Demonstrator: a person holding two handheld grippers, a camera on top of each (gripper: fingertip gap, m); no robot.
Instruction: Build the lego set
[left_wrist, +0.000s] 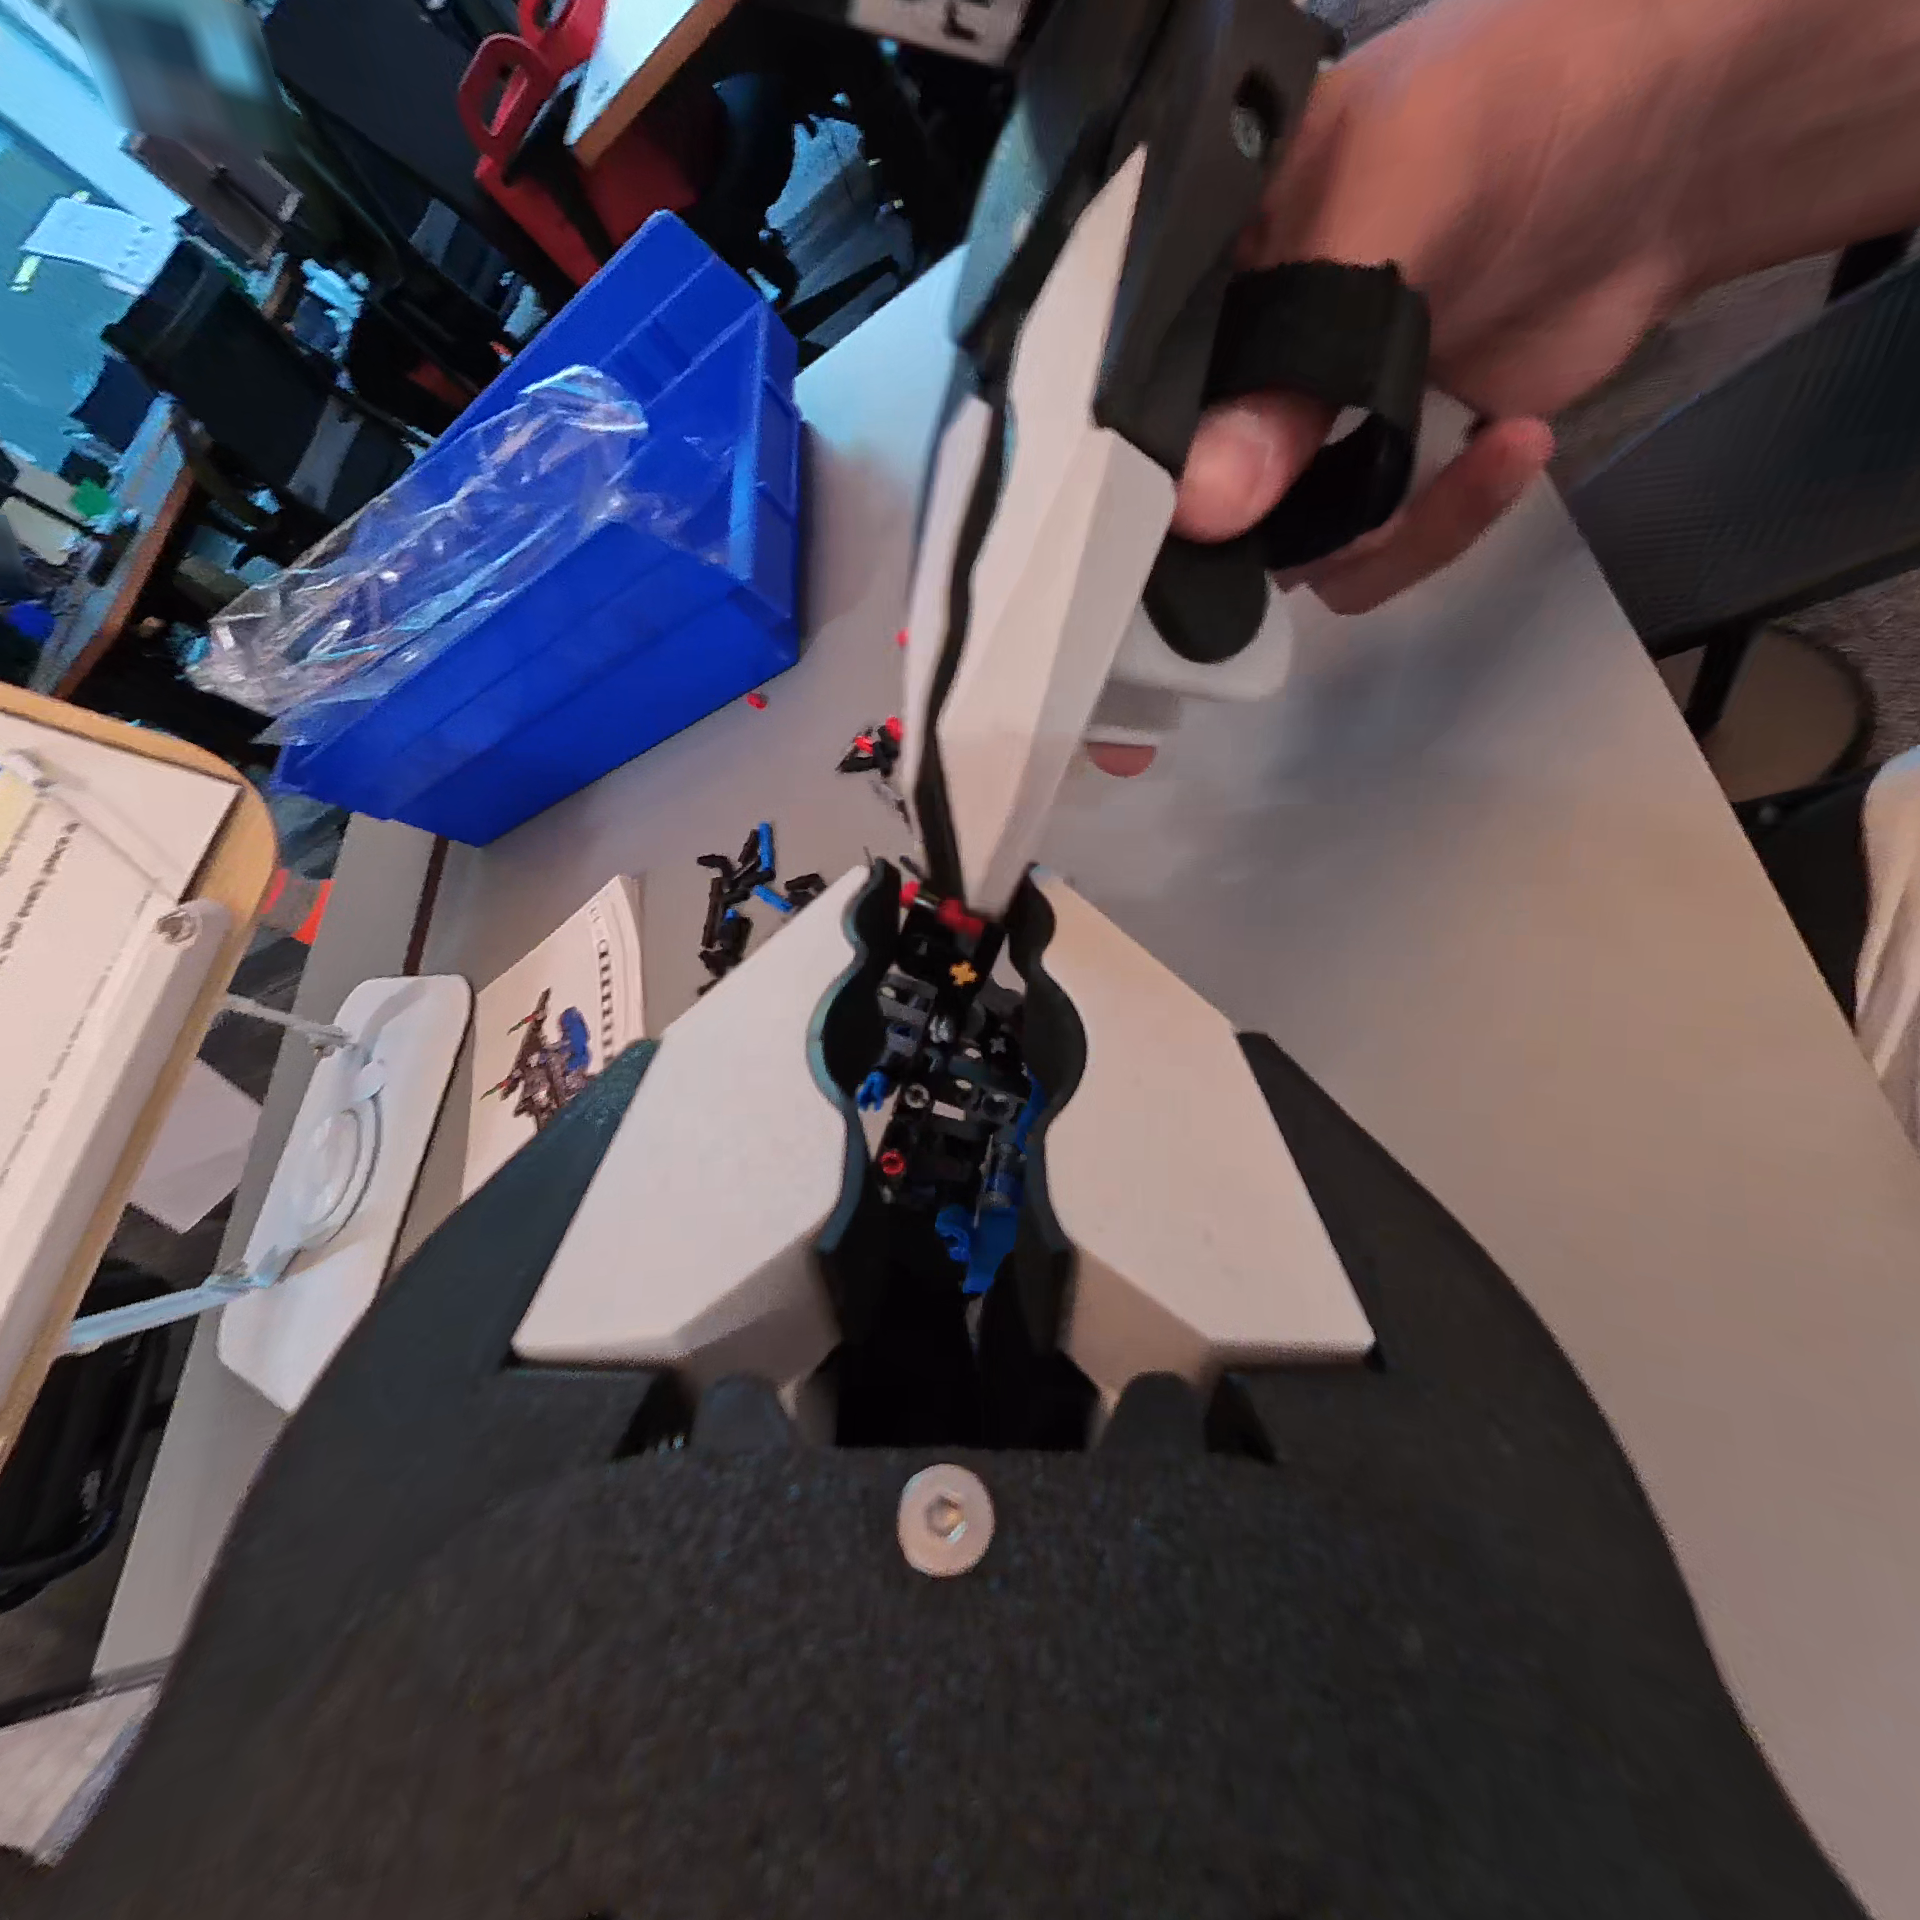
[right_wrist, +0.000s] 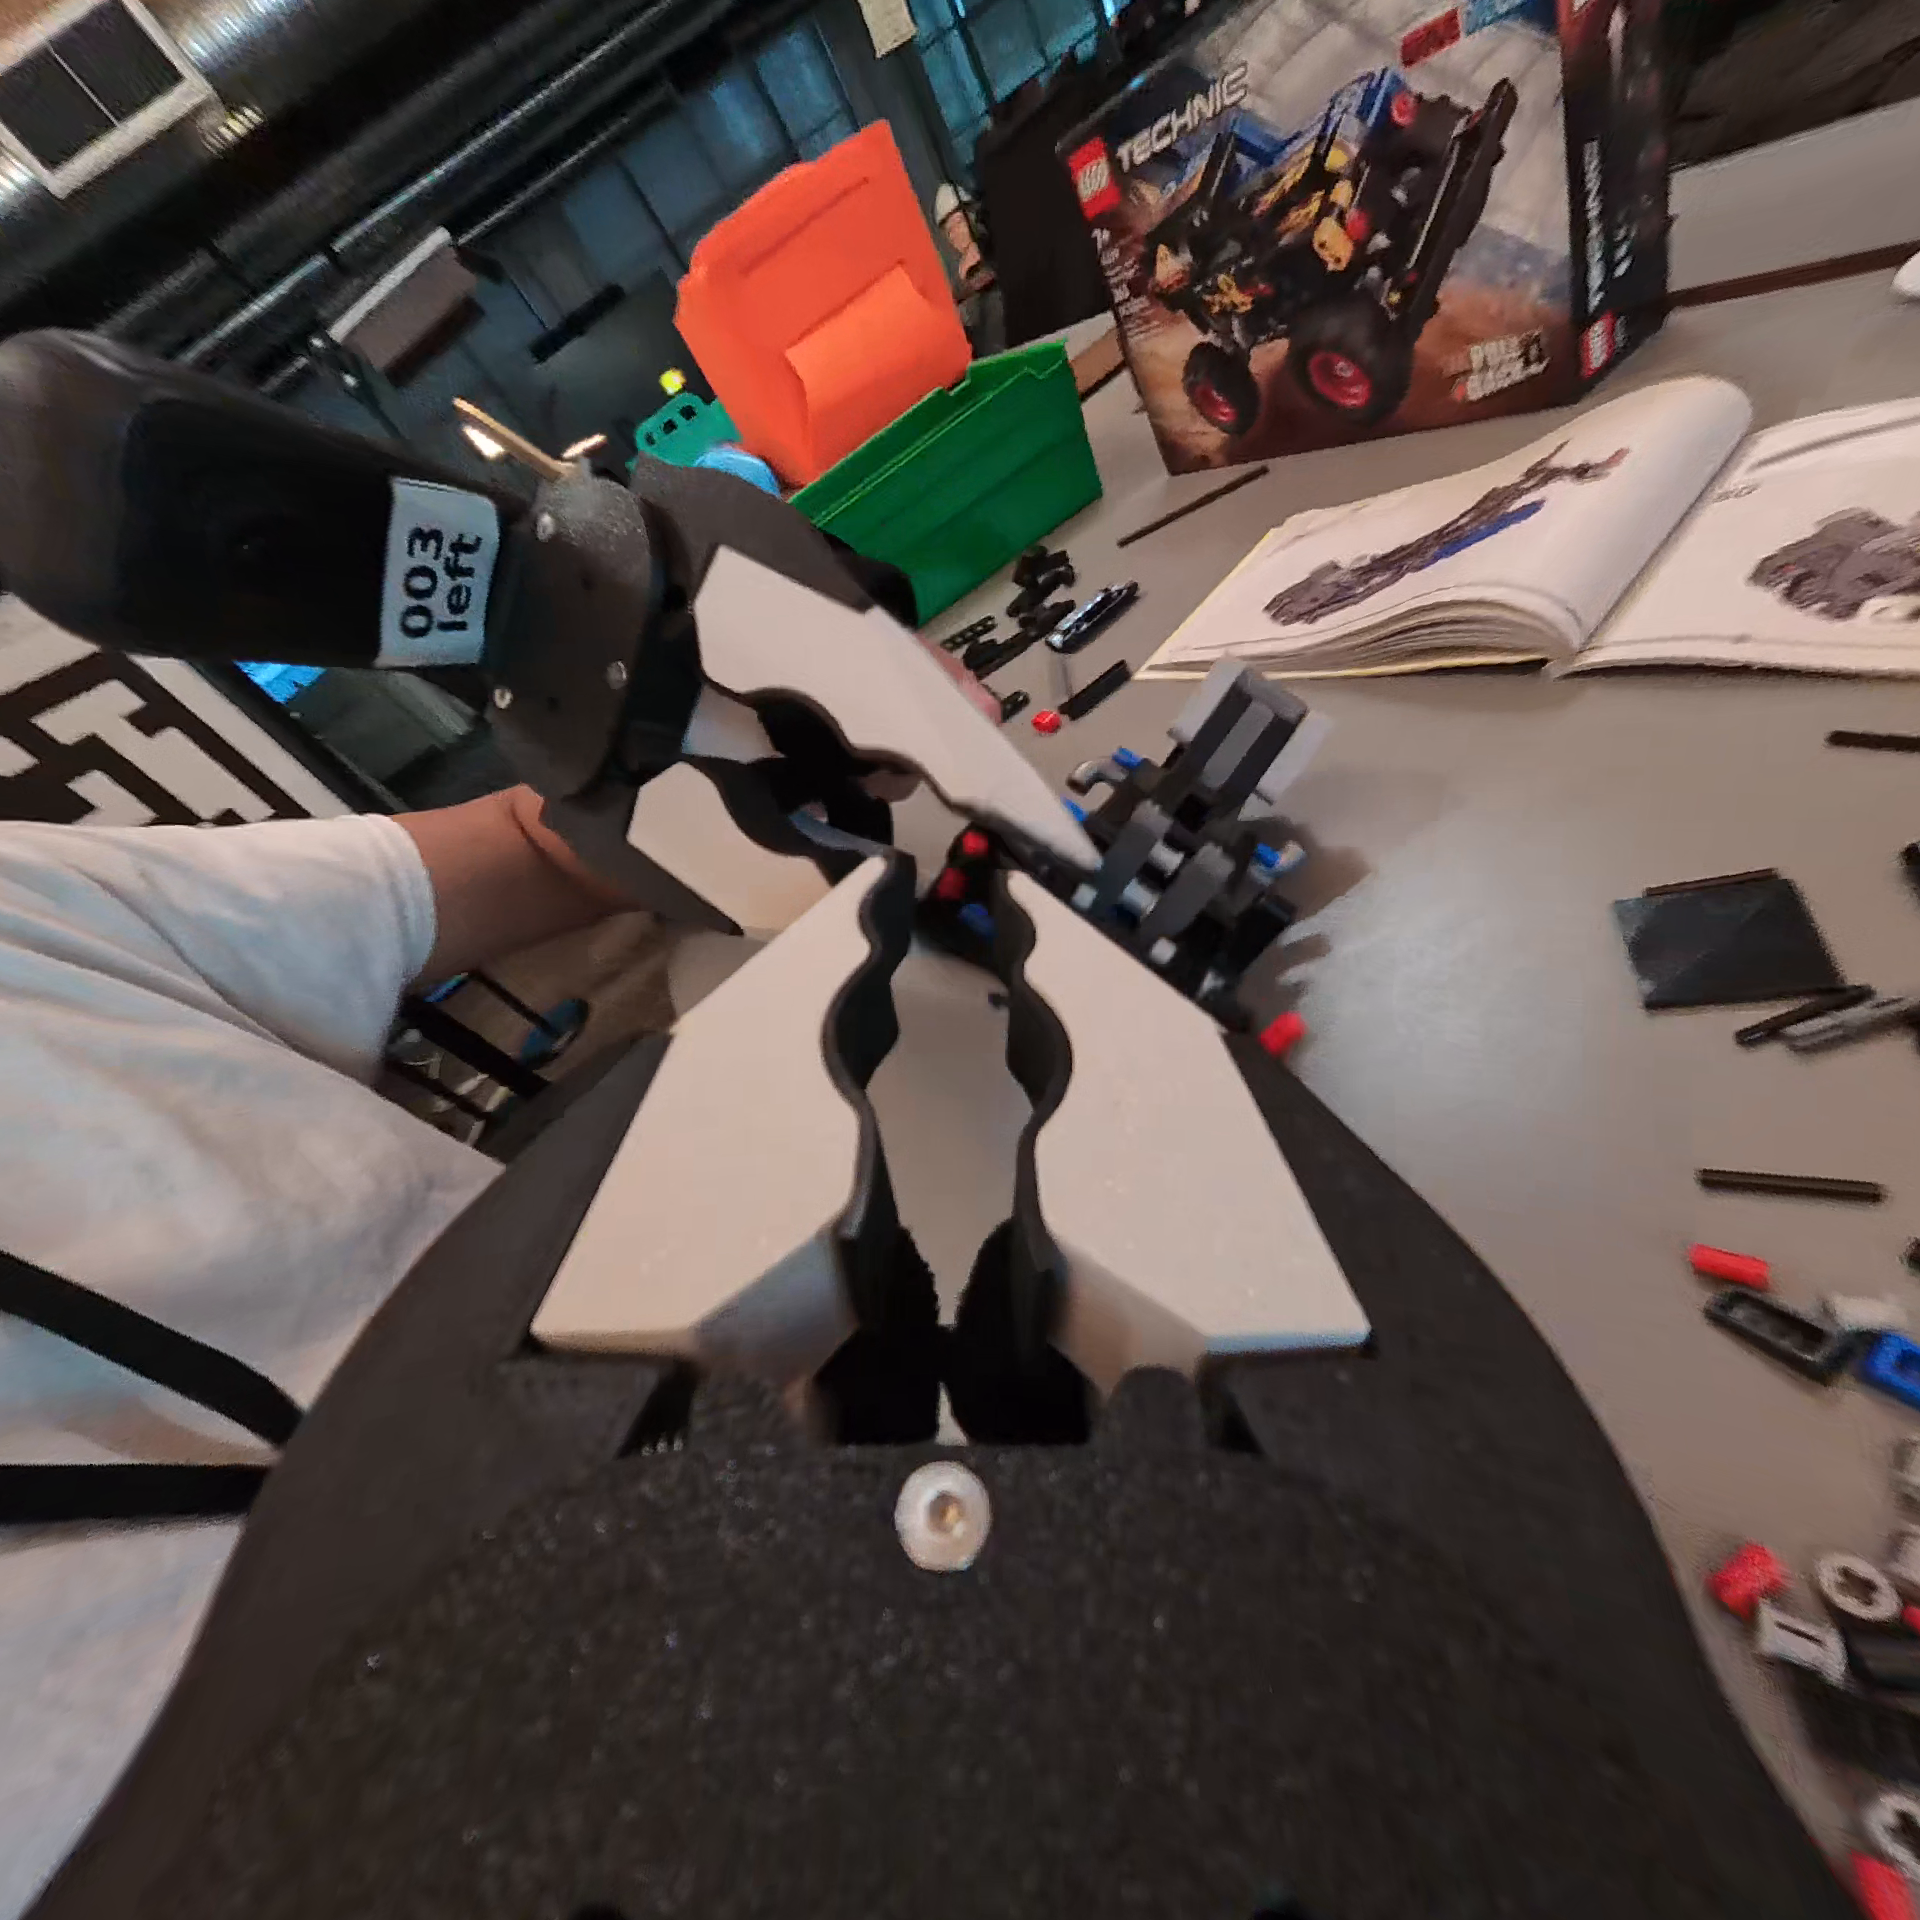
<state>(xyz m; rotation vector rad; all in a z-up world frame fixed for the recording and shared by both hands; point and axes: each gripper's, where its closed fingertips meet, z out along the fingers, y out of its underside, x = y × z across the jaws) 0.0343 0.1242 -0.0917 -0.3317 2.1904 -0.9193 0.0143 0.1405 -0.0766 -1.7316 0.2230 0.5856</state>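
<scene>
1. Left gripper (left_wrist: 948, 914): we see its fingers clamped narrowly on the model (left_wrist: 951, 1081), a black build with blue and red pins that fills the gap between the pads.
2. Right gripper (right_wrist: 948, 883): in its own view a narrow gap stands between the fingers, with red pins just past the tips; in the left view the fingers look pressed together, tips touching the model's far end beside a red pin (left_wrist: 954, 914). We cannot tell whether they grip it.
3. Model, right view: it sits on the table (right_wrist: 1507, 1039), beyond both sets of tips.
4. Loose parts (right_wrist: 1808, 1340): scattered on the table to the right.
5. Booklet (right_wrist: 1507, 561): open, behind the model.
6. Box (right_wrist: 1351, 229): printed, bears writing, stands behind the booklet.
7. Green bin (right_wrist: 966, 499): left of the box.
8. Blue bin (left_wrist: 582, 582): holds a clear bag.
9. White label on the left gripper's body: bears writing.
</scene>
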